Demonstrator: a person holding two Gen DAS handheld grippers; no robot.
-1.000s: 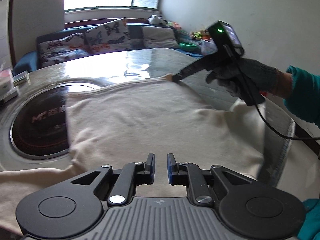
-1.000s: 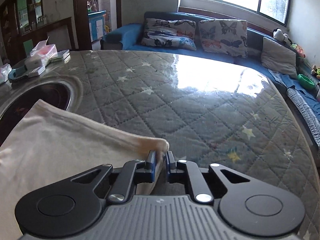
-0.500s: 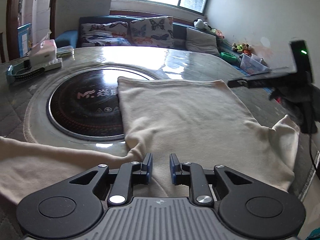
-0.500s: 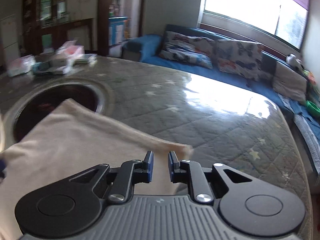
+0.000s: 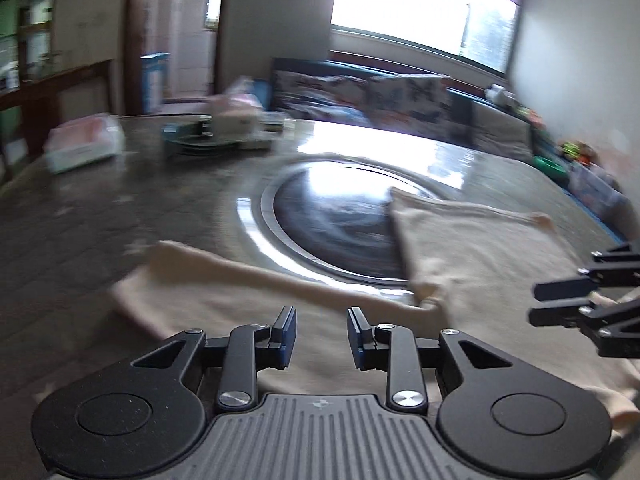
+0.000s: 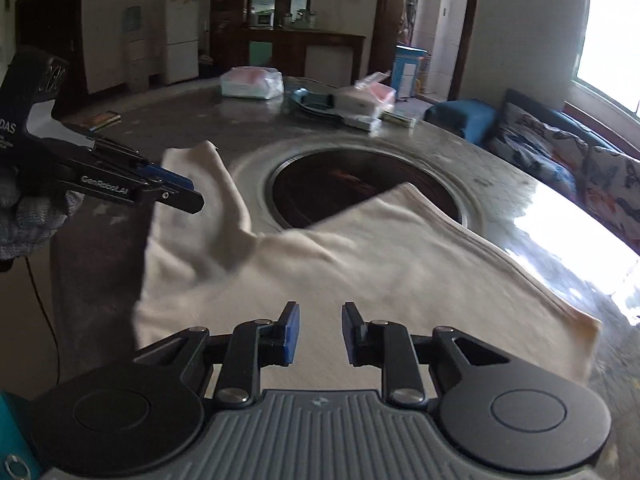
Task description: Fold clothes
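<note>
Left wrist view: my left gripper (image 5: 322,334) stands with its jaws apart, nothing between the blue pads, poised over the near part of the cream garment (image 5: 480,264); the garment lies on the round table (image 5: 120,216), its folded body at 1 o'clock from the fingers, a long sleeve running out toward 10 o'clock; the fold's far corner overlaps the rim of the dark circular inset (image 5: 332,220) at 12 o'clock; my right gripper (image 5: 560,302) enters at 3 o'clock, fingers parted, above the cloth. The frame is motion-blurred; packets at the table's far edge cannot be identified.

Right wrist view: my right gripper (image 6: 319,334) is likewise spread and empty above the cream garment (image 6: 400,272); the cloth fills the field from 9 to 3 o'clock, one corner lying over the dark circular inset (image 6: 340,184) at 12 o'clock; my left gripper (image 6: 176,192), held in a grey-gloved hand (image 6: 28,216), sits at 10 o'clock over the sleeve.
</note>
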